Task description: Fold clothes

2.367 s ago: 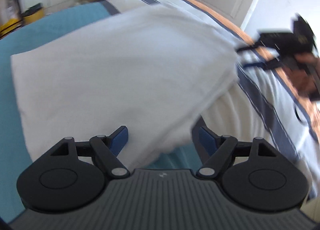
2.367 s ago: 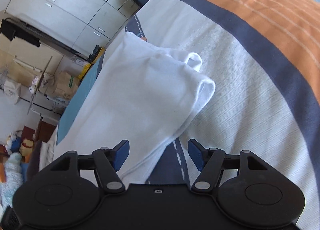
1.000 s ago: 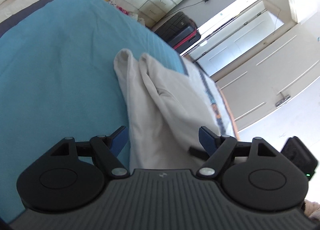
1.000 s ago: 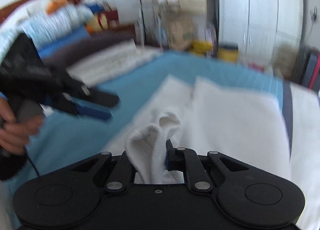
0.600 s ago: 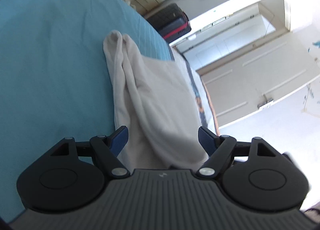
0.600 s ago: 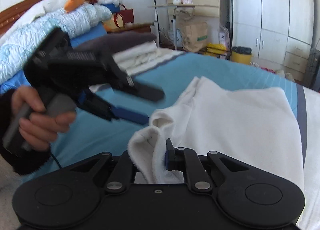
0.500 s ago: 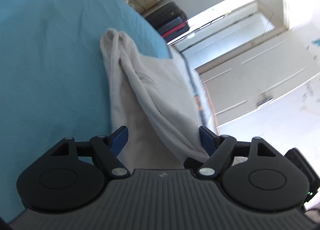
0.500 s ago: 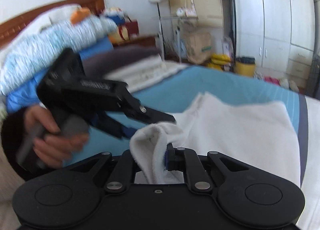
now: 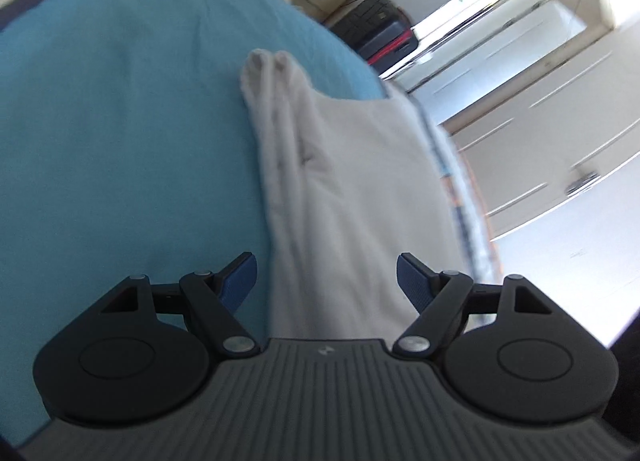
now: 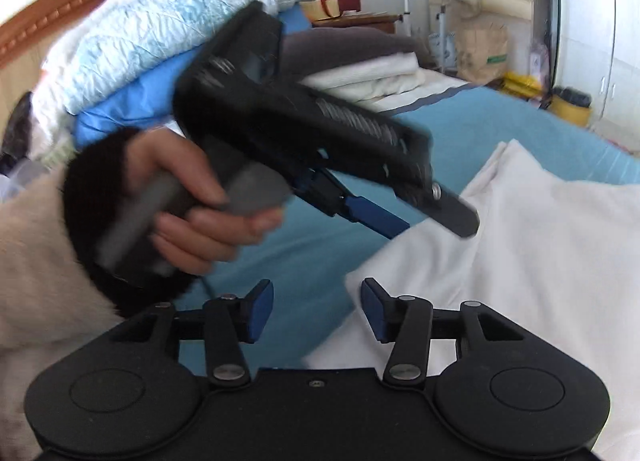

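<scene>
- White folded garment [image 10: 520, 261] lies on the teal bedspread [image 9: 120, 121]; half a second ago its corner was pinched in the right gripper [image 10: 317, 311], whose jaws are now opening with no cloth between them.
- Left gripper [image 9: 326, 277] hangs over the garment's near edge, jaws wide apart, nothing clamped.
- Left hand [image 10: 192, 205] grips its handle, the tool angled down towards the cloth.

A: Setting? A home bedroom. Bed [image 10: 500, 121] under a teal cover, wooden headboard [image 10: 60, 9] behind a pile of folded quilts [image 10: 160, 33].

B: Supporting evidence?

A: White wardrobe doors [image 9: 560, 133], a dark suitcase [image 9: 380, 33] against the wall, a paper bag [image 10: 482, 53] on the floor.
</scene>
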`<state>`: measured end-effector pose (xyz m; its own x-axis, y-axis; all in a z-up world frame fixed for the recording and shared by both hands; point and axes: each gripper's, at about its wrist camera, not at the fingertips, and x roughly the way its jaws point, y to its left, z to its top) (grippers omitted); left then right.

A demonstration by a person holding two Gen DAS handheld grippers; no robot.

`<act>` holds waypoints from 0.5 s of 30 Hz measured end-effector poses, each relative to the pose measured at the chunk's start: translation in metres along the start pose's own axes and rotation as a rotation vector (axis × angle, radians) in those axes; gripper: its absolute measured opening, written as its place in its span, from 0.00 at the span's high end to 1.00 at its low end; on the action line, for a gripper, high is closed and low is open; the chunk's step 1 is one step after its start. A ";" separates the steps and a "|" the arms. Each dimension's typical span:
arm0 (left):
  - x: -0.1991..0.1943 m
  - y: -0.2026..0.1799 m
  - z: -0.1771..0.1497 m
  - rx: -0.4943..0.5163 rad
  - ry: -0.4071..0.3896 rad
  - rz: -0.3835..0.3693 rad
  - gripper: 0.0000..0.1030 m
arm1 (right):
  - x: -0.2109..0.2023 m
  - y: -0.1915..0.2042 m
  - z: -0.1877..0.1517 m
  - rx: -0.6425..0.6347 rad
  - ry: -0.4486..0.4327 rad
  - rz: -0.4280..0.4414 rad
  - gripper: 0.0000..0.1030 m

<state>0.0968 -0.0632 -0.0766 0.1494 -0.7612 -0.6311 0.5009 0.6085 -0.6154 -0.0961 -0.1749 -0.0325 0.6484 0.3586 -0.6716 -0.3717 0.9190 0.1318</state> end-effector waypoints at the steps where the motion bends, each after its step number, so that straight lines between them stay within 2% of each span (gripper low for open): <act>1: 0.002 -0.002 -0.001 0.035 0.016 0.067 0.26 | -0.006 -0.001 0.001 0.001 -0.004 -0.017 0.47; 2: 0.004 -0.004 -0.002 0.066 0.028 0.112 0.25 | -0.014 -0.004 0.000 0.005 -0.013 -0.055 0.47; 5: 0.002 -0.005 -0.001 0.043 0.048 0.113 0.25 | -0.039 -0.030 -0.005 0.062 -0.033 -0.206 0.42; 7: 0.000 -0.008 0.003 0.031 0.065 0.144 0.25 | -0.052 -0.050 -0.012 0.082 -0.023 -0.339 0.41; 9: -0.004 -0.013 0.003 0.061 0.050 0.150 0.25 | -0.061 -0.069 -0.018 0.092 -0.003 -0.466 0.41; 11: -0.008 -0.014 0.002 0.068 0.044 0.134 0.25 | -0.070 -0.089 -0.025 0.158 0.009 -0.504 0.41; 14: -0.011 -0.018 -0.002 0.091 0.029 0.111 0.25 | -0.070 -0.122 -0.043 0.320 0.041 -0.460 0.40; 15: -0.010 -0.018 -0.002 0.100 0.035 0.123 0.25 | -0.069 -0.133 -0.050 0.377 0.052 -0.441 0.40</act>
<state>0.0842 -0.0663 -0.0603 0.1859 -0.6727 -0.7161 0.5635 0.6701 -0.4832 -0.1246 -0.3298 -0.0401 0.6511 -0.0710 -0.7557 0.1941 0.9781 0.0753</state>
